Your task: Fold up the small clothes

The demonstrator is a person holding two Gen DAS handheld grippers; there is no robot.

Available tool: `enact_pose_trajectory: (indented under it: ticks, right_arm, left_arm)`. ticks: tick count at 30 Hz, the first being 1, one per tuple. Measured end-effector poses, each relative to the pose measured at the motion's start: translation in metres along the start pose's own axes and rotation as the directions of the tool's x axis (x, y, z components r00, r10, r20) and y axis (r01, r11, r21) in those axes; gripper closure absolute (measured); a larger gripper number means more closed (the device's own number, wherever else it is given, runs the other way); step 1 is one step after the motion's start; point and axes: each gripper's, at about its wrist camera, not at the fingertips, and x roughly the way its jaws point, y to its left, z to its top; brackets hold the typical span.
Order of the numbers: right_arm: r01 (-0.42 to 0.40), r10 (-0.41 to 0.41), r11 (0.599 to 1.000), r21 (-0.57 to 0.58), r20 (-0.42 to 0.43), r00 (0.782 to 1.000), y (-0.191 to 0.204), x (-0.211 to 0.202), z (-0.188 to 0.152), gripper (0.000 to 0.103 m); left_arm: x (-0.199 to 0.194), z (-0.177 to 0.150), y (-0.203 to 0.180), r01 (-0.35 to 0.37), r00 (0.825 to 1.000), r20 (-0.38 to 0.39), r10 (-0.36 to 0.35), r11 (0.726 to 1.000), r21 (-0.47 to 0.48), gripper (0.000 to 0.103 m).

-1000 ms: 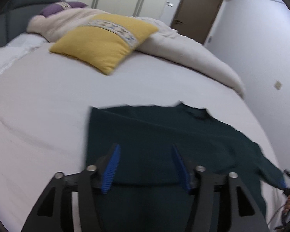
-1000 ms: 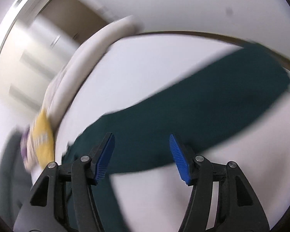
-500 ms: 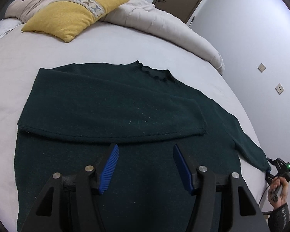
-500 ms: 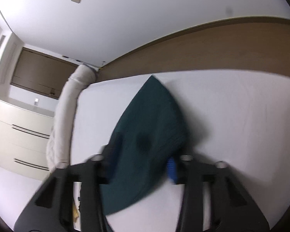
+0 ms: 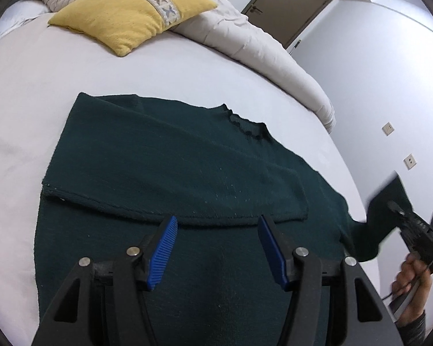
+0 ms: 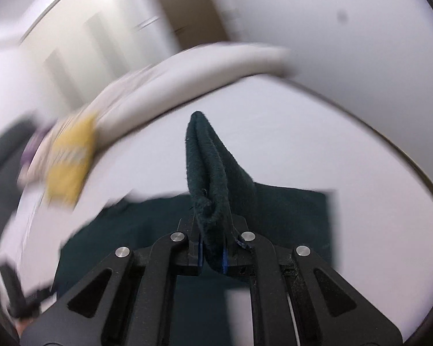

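The sweater lies flat on the bed, filling the lower centre of the left view, one sleeve already folded across its chest. It looks soft, limp and light; cuffs and hems seem the best holds. No writing is readable. The right gripper, whose jaws have just been closing, pinches the other cuff. The left gripper hovers agape over the body, holding nothing.
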Motion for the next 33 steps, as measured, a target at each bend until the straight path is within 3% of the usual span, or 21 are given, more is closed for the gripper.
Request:
enact_pose_trajectory:
  ticks: [2, 6, 9, 10, 12, 13, 15, 18, 22, 24, 27, 29, 33]
  right_arm:
    - [-0.073, 0.064, 0.990, -0.123, -0.075, 0.995, 0.067, 0.033, -0.021, 0.096]
    - [-0.132, 0.092, 0.972, -0.195, -0.202, 0.975, 0.141, 0.081, -0.071, 0.096]
    - [-0.130, 0.065, 0.966, -0.223, -0.275, 0.959, 0.162, 0.099, -0.122, 0.088]
    - [-0.136, 0.068, 0.967, -0.216, -0.298, 0.952, 0.163, 0.104, -0.132, 0.082]
    - [-0.165, 0.094, 0.966, -0.200, -0.320, 0.943, 0.158, 0.109, -0.150, 0.066]
    - [-0.193, 0.127, 0.963, -0.191, -0.310, 0.942, 0.154, 0.101, -0.153, 0.053]
    - [-0.207, 0.150, 0.961, -0.185, -0.282, 0.948, 0.148, 0.082, -0.166, 0.040]
    - [-0.217, 0.168, 0.963, -0.159, -0.274, 0.947, 0.120, 0.051, -0.170, 0.038]
    - [-0.205, 0.183, 0.977, -0.058, -0.264, 0.947, 0.063, 0.022, -0.162, 0.038]
    - [-0.173, 0.163, 0.985, -0.024, -0.226, 0.960, 0.039, 0.011, -0.158, 0.038]
    - [-0.120, 0.124, 0.992, 0.036, -0.165, 0.978, 0.007, 0.002, -0.147, 0.038]
    - [-0.076, 0.085, 0.995, 0.070, -0.136, 0.987, -0.006, 0.003, -0.137, 0.038]
    - [-0.002, 0.017, 0.990, 0.138, -0.103, 0.995, -0.037, 0.002, -0.120, 0.038]
  left_arm:
    - [-0.001, 0.001, 0.003, 0.009, 1.000, 0.001, -0.009, 1.000, -0.005, 0.043]
    - [0.003, 0.002, 0.005, 0.027, 1.000, -0.015, -0.028, 1.000, -0.013, 0.043]
    - [0.013, 0.000, -0.001, 0.043, 0.998, -0.041, -0.043, 0.999, -0.005, 0.043]
    - [0.019, 0.000, -0.006, 0.051, 0.997, -0.055, -0.051, 0.999, 0.003, 0.043]
    - [0.033, -0.001, -0.019, 0.071, 0.993, -0.091, -0.069, 0.997, 0.019, 0.043]
    - [0.040, -0.002, -0.025, 0.080, 0.992, -0.104, -0.077, 0.997, 0.023, 0.043]
    - [0.056, -0.002, -0.037, 0.088, 0.987, -0.134, -0.084, 0.996, 0.028, 0.043]
    - [0.080, -0.002, -0.054, 0.092, 0.981, -0.175, -0.084, 0.995, 0.041, 0.043]
    - [0.101, -0.004, -0.073, 0.047, 0.982, -0.188, -0.028, 0.994, 0.097, 0.047]
    - [0.103, -0.004, -0.080, 0.020, 0.982, -0.191, 0.004, 0.992, 0.125, 0.074]
    - [0.099, -0.006, -0.090, -0.016, 0.982, -0.182, 0.047, 0.986, 0.168, 0.087]
    - [0.094, -0.008, -0.099, -0.039, 0.984, -0.163, 0.076, 0.975, 0.221, 0.093]
    - [0.074, -0.006, -0.115, -0.057, 0.991, -0.097, 0.090, 0.951, 0.304, 0.095]
